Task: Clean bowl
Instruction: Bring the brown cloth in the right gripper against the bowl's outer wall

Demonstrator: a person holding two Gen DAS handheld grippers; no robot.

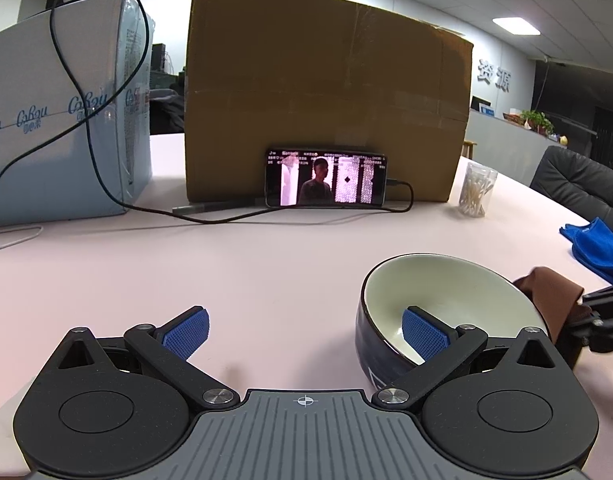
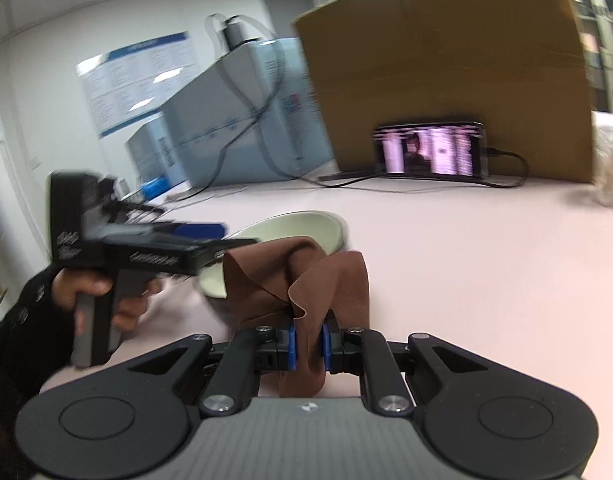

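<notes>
The left hand-held gripper (image 1: 306, 332) is spread wide, gripping nothing; its right blue pad reaches over the rim into the bowl (image 1: 446, 300), while the left pad sits over the bare pink surface (image 1: 266, 264). The bowl, dark outside and cream inside, stands on that surface toward the right of the left wrist view. The right hand-held gripper (image 2: 309, 344) is clamped on a brown cloth (image 2: 298, 280), bunched just beside the bowl's rim. Behind stand a cardboard box (image 1: 326, 100) with a phone (image 1: 325, 181) leaning on it, a jar of cotton swabs (image 1: 477, 189) and a blue cloth (image 1: 596, 248).
</notes>
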